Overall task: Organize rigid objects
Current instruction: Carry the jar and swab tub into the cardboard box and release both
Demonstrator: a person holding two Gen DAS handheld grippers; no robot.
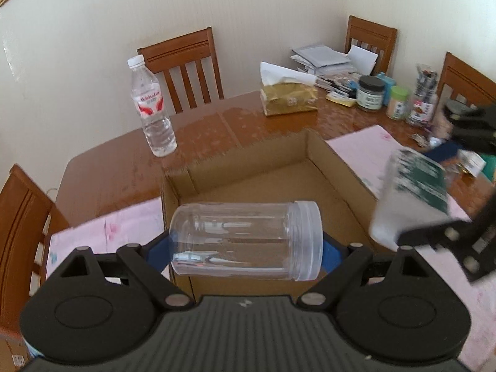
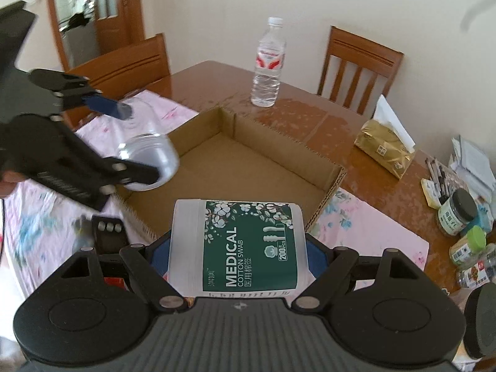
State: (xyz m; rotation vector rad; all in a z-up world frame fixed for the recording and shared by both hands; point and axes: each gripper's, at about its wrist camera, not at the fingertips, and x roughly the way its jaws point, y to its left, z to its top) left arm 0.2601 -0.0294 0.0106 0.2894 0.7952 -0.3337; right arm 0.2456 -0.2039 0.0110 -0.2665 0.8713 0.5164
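Observation:
My left gripper (image 1: pixel 246 245) is shut on a clear empty plastic jar (image 1: pixel 245 238), held sideways over the near edge of an open cardboard box (image 1: pixel 334 158). In the right wrist view the jar (image 2: pixel 152 155) hangs over the box's left side. My right gripper (image 2: pixel 238 248) is shut on a white cotton swab tub with a green label (image 2: pixel 245 245), held sideways above the box's (image 2: pixel 328 186) near edge. In the left wrist view the tub (image 1: pixel 412 192) shows blurred at the right.
A water bottle (image 1: pixel 152 108) stands on the wooden table (image 1: pixel 117 167) behind the box. A gold tissue pack (image 1: pixel 290 97), several jars (image 1: pixel 370 93) and papers crowd the far right. Chairs (image 1: pixel 186 65) surround the table. A pink cloth (image 1: pixel 102 232) lies under the box.

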